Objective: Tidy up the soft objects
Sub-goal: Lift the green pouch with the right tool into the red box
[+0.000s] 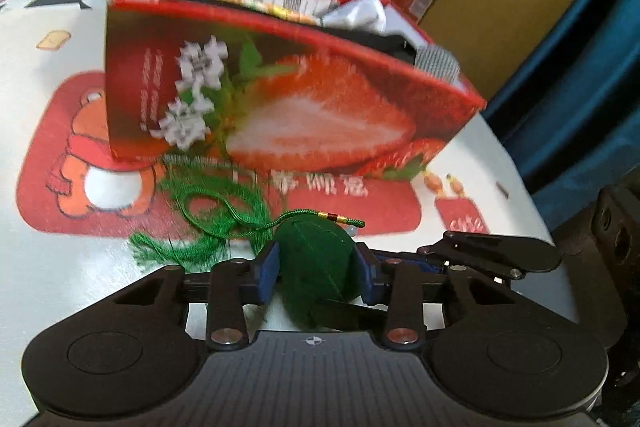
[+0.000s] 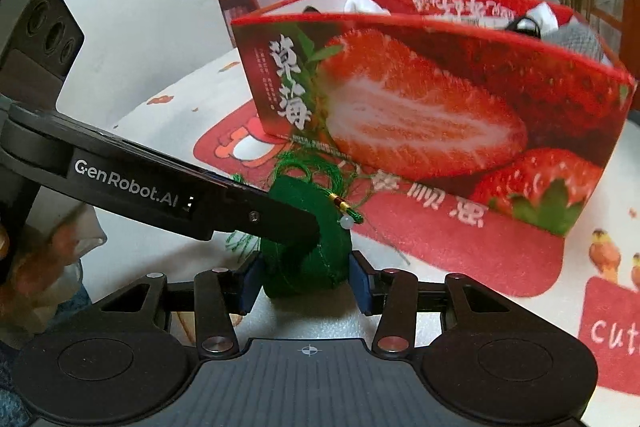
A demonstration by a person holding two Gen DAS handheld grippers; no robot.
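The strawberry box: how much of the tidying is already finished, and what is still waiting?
Done: white, black and grey cloth items lie in the strawberry box. In hand: the green pouch sits on the table, both the left gripper and right gripper closed on it. Left: moving the pouch and its green tassel into the box.
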